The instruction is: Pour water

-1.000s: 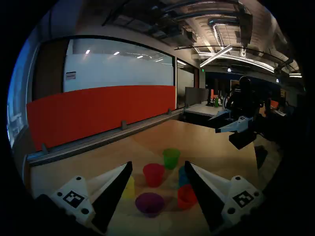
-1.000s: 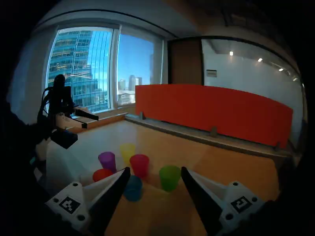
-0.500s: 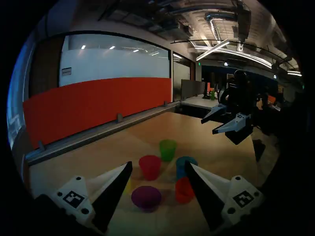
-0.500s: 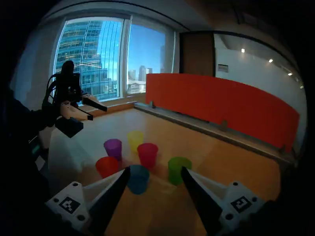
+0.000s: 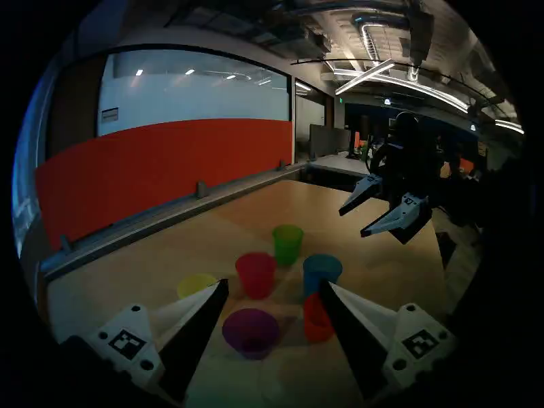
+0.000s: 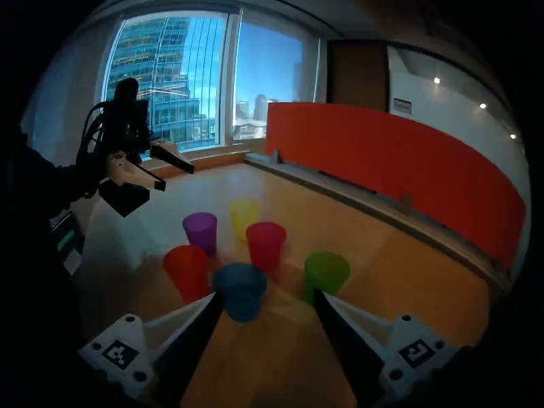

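Several plastic cups stand clustered on the wooden table [image 5: 381, 272]: purple cup [image 5: 251, 332], orange cup [image 5: 315, 318], red cup [image 5: 256, 275], blue cup [image 5: 321, 272], green cup [image 5: 287, 244] and yellow cup [image 5: 196, 285]. My left gripper [image 5: 272, 299] hangs open above the near side of the cluster. From the other side, my right gripper [image 6: 266, 309] is open just above the blue cup [image 6: 239, 291], with the orange cup [image 6: 185, 270], purple cup [image 6: 200, 232], yellow cup [image 6: 244, 217], red cup [image 6: 266, 245] and green cup [image 6: 326, 274] beyond. Each view shows the other gripper, open, held up: the right gripper [image 5: 381, 207], the left gripper [image 6: 153, 166].
An orange partition panel [image 5: 163, 170] with a metal rail runs along the table's far edge. Tall windows [image 6: 183, 88] lie beyond the table in the right gripper view. A person's dark sleeve [image 6: 41, 197] holds the left gripper. The table edge [image 5: 435, 258] drops off at the right.
Both grippers have risen and tilted down, so the cups sit higher in both views and the whole cluster shows. The yellow cup has emerged from behind my left finger. Cups have not moved.
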